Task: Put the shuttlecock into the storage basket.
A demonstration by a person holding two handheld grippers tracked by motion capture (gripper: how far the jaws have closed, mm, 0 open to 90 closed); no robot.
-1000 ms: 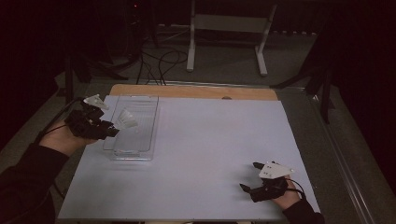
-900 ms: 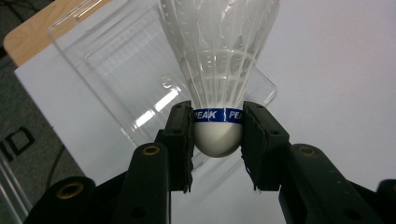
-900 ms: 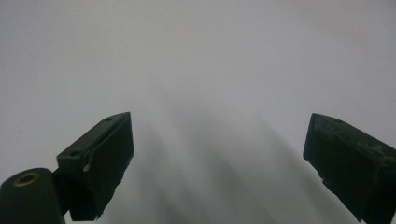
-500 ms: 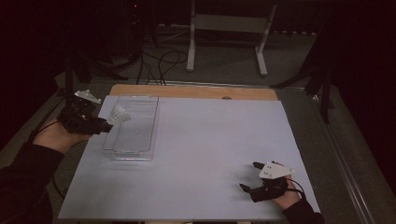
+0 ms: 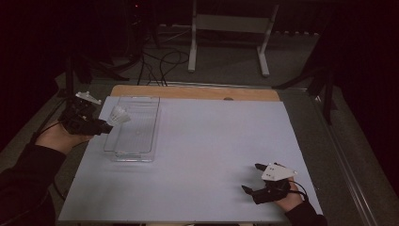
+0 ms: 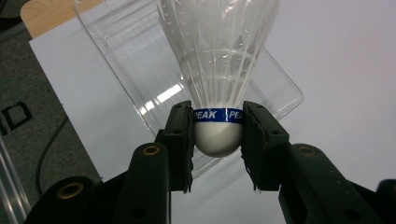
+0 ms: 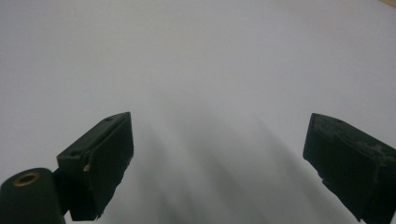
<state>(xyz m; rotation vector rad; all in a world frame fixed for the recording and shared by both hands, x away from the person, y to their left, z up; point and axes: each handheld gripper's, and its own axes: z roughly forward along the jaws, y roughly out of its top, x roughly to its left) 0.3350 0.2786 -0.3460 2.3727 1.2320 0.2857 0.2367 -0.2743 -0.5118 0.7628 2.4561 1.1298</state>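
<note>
Left tool (image 6: 218,135) clamps shuttlecock (image 6: 218,70) above clear tray (image 5: 134,129).

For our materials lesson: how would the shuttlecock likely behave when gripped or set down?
The shuttlecock is probably very light, given its thin translucent skirt. That skirt looks fragile, so the left hand-held gripper clamps the rounded cork instead. Laid on its side, it would likely roll in a curve.

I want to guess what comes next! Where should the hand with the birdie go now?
Probably a little further off to the side, then down to the table. The left gripper is shut on the shuttlecock by its cork, raised beside the clear tray's edge.
</note>
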